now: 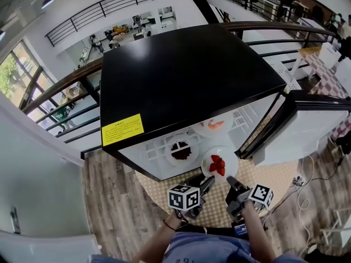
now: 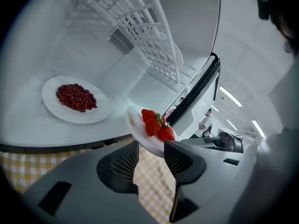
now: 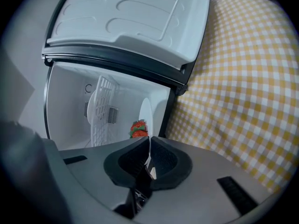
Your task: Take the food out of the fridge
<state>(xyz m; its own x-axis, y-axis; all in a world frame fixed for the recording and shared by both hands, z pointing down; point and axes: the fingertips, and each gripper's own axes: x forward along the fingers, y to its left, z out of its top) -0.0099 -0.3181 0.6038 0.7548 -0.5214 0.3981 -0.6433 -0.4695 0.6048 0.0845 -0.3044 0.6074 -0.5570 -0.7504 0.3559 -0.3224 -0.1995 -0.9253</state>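
Observation:
The black fridge [image 1: 186, 64] stands with its door [image 1: 307, 125] swung open to the right. In front of its opening, my right gripper [image 1: 230, 181] [image 3: 149, 148] is shut on the rim of a white plate [image 1: 207, 163] [image 3: 145, 111] holding strawberries [image 1: 218, 165] [image 2: 156, 125] [image 3: 138, 129]. My left gripper [image 1: 207, 184] [image 2: 152, 155] is open just below the plate's near-left edge, with nothing between its jaws. A plate of dark red beans [image 1: 181, 149] [image 2: 74, 97] lies on the fridge floor. Another plate with orange-red food [image 1: 214, 126] sits deeper inside.
A white wire shelf [image 2: 154, 45] stands inside the fridge. A yellow checked cloth [image 1: 219, 212] [image 3: 243, 78] lies on the wooden floor in front. A railing [image 1: 66, 86] runs behind the fridge. Cables [image 1: 312, 174] trail on the floor at the right.

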